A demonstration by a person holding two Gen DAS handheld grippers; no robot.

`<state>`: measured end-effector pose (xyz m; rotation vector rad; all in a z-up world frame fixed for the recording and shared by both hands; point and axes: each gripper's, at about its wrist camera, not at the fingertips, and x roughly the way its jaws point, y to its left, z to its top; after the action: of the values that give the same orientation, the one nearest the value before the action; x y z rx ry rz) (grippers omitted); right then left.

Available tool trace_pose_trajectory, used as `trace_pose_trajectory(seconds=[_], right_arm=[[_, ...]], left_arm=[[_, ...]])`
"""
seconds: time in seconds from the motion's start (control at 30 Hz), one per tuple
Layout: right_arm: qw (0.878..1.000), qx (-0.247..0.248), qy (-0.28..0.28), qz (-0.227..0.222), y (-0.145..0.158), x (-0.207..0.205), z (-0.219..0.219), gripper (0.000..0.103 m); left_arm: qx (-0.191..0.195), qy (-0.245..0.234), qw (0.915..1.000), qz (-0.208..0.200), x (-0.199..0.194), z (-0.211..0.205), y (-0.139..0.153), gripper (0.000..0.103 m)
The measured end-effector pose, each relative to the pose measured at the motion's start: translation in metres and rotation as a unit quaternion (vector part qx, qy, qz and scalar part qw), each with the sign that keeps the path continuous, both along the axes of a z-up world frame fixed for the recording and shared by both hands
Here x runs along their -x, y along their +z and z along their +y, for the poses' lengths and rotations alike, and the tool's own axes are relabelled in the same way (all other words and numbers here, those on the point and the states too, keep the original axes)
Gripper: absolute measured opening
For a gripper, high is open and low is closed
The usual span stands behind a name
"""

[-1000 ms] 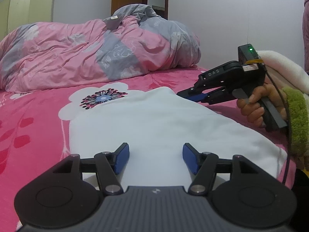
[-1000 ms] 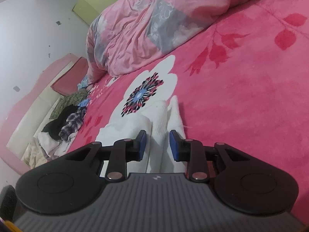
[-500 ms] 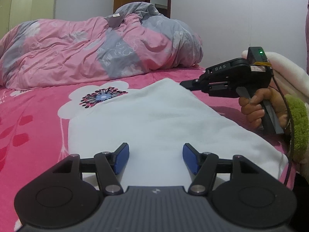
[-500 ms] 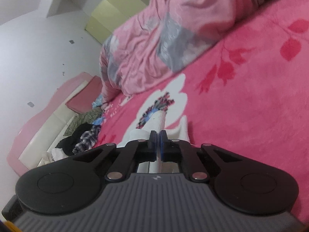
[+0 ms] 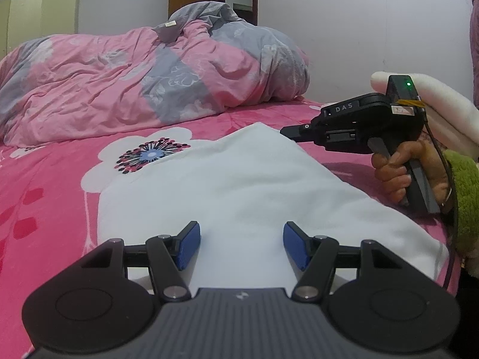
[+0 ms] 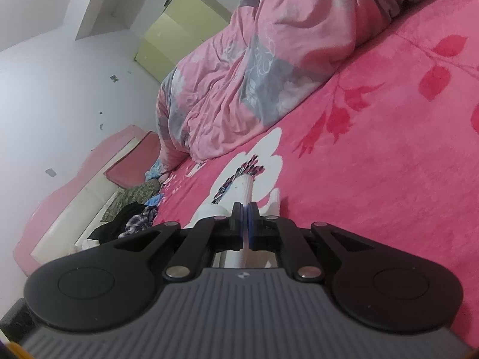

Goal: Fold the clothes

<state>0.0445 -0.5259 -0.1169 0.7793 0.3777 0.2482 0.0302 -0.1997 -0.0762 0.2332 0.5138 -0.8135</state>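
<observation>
- Left wrist view: the left tool (image 5: 241, 246) hangs with its blue pads spread apart and nothing pinched, just above the near end of the white garment (image 5: 239, 185).
- The garment lies flat on the pink floral bed (image 5: 45, 185), reaching from the near edge toward the bed's middle.
- At the right edge of the bed, a hand (image 5: 401, 170) grips the right tool (image 5: 287, 131), whose black body reads "DAS"; a green light glows on top of it. Its tip meets the garment's far corner.
- A pink-and-grey quilt (image 5: 149, 83) is heaped along the far side of the bed.
- Right wrist view: the right tool (image 6: 246, 224) is clamped on a raised fold of the white garment (image 6: 244, 190), which stands up between the pads.
- Dark clothes (image 6: 125, 224) lie piled by the headboard (image 6: 89, 185).
</observation>
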Motion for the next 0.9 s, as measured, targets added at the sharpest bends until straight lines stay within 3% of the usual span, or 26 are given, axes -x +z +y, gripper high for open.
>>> trace_pose_trajectory(seconds=[0.2, 0.47, 0.63, 0.73, 0.9], right_arm=[[1.000, 0.004, -0.005, 0.009, -0.004, -0.004, -0.001, 0.001], [0.996, 0.060, -0.017, 0.066, -0.004, -0.020, 0.007, 0.005], [0.998, 0.007, -0.055, 0.038, 0.014, 0.036, -0.007, 0.008], [0.999, -0.001, -0.028, 0.041, 0.019, 0.070, 0.003, 0.008], [0.997, 0.004, 0.017, 0.071, 0.011, 0.090, 0.034, 0.008]], left_arm=[[0.005, -0.002, 1.0000, 0.003, -0.004, -0.002, -0.002, 0.064], [0.005, 0.000, 1.0000, 0.005, -0.005, -0.004, -0.004, 0.066], [0.006, 0.000, 1.0000, 0.003, -0.005, -0.003, -0.005, 0.066], [0.008, 0.000, 1.0000, 0.004, -0.005, -0.003, -0.005, 0.066], [0.008, 0.000, 1.0000, 0.004, -0.006, -0.002, -0.004, 0.066]])
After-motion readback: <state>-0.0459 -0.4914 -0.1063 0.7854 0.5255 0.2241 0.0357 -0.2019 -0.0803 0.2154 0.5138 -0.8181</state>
